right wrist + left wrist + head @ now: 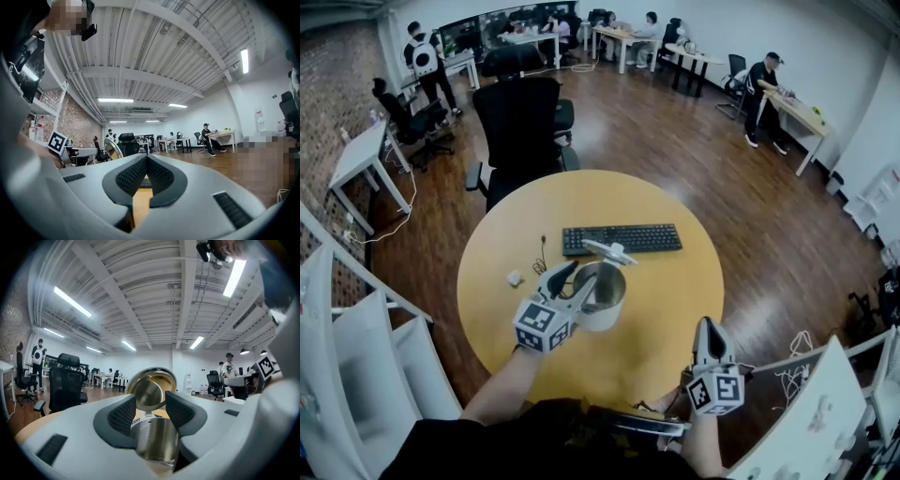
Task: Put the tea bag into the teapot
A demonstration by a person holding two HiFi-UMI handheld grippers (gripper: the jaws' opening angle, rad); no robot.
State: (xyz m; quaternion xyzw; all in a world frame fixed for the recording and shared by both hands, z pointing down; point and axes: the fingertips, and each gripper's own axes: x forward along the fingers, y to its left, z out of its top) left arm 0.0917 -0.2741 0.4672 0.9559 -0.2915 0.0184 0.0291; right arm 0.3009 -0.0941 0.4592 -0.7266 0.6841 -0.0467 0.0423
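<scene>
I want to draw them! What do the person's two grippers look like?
Both the left gripper and the right gripper have pale grey, smooth shells with dark, bumpy pads inside the jaws. Each carries a white cube printed with black square markers. The person wears a dark top.

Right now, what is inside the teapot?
Bare metal wall shows inside the teapot, beneath its raised lid. No tea bag is visible, but the left tongs cover part of the opening.

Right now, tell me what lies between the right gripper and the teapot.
Nothing lies there: the head view shows only bare table between the right gripper and the teapot.
</scene>
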